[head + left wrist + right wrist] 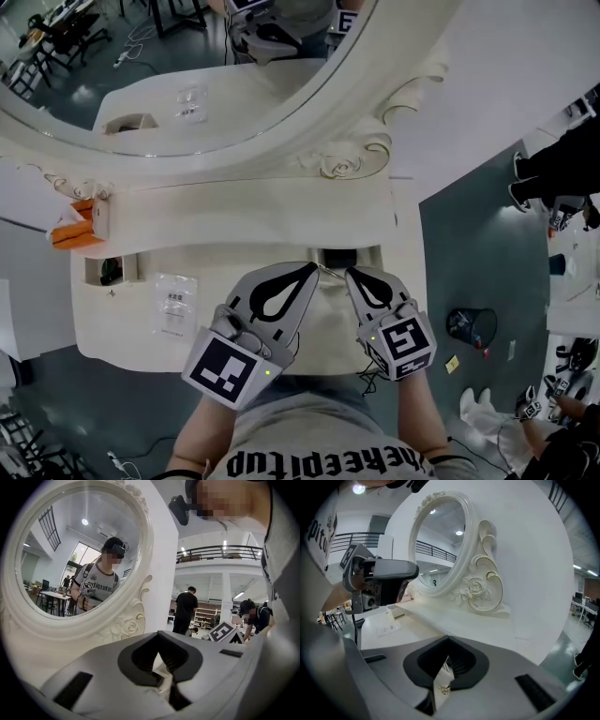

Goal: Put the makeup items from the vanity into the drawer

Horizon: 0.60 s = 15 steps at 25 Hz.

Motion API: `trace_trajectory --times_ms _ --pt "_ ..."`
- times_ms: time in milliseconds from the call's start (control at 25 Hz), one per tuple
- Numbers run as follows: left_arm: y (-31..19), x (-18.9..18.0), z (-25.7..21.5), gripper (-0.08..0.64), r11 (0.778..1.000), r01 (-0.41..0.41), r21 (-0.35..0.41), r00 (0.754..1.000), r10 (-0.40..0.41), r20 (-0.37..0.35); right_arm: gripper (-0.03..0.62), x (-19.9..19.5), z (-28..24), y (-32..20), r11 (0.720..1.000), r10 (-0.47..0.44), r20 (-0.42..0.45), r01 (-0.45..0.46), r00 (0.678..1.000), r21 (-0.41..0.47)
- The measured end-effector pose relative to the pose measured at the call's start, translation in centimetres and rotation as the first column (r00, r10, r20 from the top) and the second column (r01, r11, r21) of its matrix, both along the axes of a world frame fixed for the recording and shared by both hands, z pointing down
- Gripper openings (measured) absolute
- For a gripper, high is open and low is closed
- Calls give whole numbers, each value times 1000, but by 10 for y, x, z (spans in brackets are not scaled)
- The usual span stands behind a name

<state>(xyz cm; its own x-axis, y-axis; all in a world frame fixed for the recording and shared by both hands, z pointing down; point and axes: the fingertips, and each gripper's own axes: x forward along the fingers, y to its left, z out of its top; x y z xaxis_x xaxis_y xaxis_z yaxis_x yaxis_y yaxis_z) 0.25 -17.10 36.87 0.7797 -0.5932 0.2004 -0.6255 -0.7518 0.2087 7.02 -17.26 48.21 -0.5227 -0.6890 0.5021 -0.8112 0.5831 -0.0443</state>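
while jaws meet, left hand-held gripper (316, 270), right hand-held gripper (350, 273), tips converging

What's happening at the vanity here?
A person at the white vanity holds both hand-held grippers at its front middle. The right hand-held gripper is shut on a small white piece with a gold ornament, possibly a drawer pull; the left hand-held gripper is shut. An orange item and a clear packet lie on its left side.

I read only "…eepitup", upside down, on the person's shirt (328, 461). The print on the sheet (175, 305) near the left edge of the bench (281, 220) is too small to read.
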Motion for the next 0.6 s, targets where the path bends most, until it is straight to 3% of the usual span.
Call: trace_trajectory --times_ms 600 --pt "21 25 -15 21 997 -76 33 997 77 -2 17 1 -63 22 992 23 97 -35 995 120"
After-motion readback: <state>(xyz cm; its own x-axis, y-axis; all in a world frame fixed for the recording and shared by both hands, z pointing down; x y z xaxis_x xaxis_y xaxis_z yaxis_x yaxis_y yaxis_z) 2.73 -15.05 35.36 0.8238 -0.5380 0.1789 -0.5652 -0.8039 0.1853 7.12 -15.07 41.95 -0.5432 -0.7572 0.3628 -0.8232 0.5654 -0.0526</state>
